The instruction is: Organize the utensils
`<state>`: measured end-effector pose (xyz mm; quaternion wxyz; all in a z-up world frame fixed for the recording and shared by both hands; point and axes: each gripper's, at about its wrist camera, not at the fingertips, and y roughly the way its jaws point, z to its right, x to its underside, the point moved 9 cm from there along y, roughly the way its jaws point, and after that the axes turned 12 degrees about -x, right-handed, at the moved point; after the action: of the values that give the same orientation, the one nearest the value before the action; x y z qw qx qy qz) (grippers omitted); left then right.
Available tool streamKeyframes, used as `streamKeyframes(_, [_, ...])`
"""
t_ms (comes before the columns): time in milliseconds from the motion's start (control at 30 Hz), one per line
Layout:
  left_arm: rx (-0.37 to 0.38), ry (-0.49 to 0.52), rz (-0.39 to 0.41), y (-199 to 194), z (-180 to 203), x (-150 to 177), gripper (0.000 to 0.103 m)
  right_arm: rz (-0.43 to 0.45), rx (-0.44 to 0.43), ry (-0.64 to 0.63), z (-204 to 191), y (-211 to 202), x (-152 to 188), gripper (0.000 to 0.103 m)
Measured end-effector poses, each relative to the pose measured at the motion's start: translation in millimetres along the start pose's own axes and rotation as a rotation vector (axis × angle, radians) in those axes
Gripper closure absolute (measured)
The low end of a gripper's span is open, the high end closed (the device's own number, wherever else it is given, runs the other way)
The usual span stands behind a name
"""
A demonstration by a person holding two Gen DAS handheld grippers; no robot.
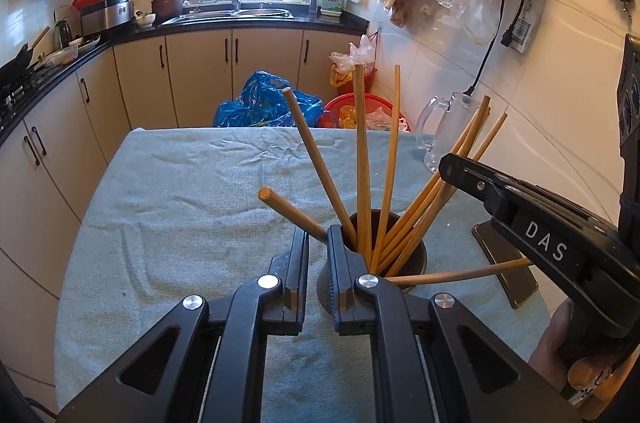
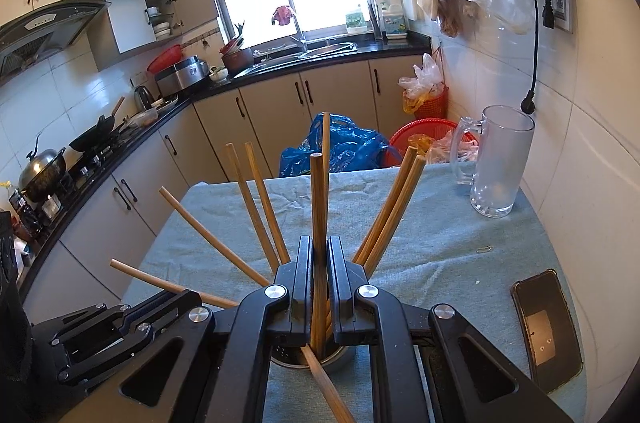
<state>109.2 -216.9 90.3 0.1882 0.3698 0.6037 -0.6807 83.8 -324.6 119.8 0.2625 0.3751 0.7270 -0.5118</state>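
The right hand-held gripper (image 2: 319, 263) is squeezing one chopstick (image 2: 318, 215) standing in the cup (image 1: 416, 255), bottom middle. The left hand-held gripper (image 1: 318, 237) is pinching the cup's rim. Next, I think: let go gently.

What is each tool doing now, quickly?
Left tool: closed on the holder rim.
Right tool: closed on a chopstick.

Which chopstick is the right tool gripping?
The upright wooden chopstick clamped in the right tool; the others fan out free from the dark metal holder.
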Motion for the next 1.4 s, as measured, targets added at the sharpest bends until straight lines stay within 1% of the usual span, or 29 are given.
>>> streamKeyframes(633, [0.000, -0.001, -0.004, -0.5, 0.0, 3.3, 0.094, -0.002, 0.000, -0.003, -0.8, 0.1, -0.2, 0.095])
streamKeyframes(933, [-0.001, -0.020, -0.081, 15.9, -10.4, 23.7, 0.097, -0.002, 0.002, -0.006, -3.6, 0.3, 1.6, 0.095])
streamKeyframes(1067, [0.013, -0.020, -0.060, 11.3, -12.0, 19.7, 0.097, -0.006, 0.002, -0.005, -4.0, 0.5, 2.0, 0.095])
streamKeyframes(1233, [0.060, -0.022, -0.007, -2.9, -11.7, 6.4, 0.096, -0.005, 0.003, -0.006, -4.3, 0.2, 1.4, 0.095])
streamKeyframes(1267, [0.077, -0.023, 0.002, -4.9, -11.8, 4.4, 0.095, -0.005, 0.002, -0.005, -4.3, 0.3, 1.1, 0.095])
streamKeyframes(1300, [0.092, -0.023, 0.002, -5.6, -10.7, 3.3, 0.087, -0.005, 0.002, -0.004, -4.4, 0.3, 1.2, 0.095])
streamKeyframes(1333, [0.108, -0.027, 0.001, -5.5, -8.8, 1.8, 0.070, -0.005, 0.002, -0.004, -4.5, 0.4, 1.2, 0.095])
streamKeyframes(1400, [0.125, -0.058, 0.015, -5.9, -11.7, -1.0, 0.056, -0.006, 0.002, -0.004, -4.4, 0.7, 0.9, 0.095])
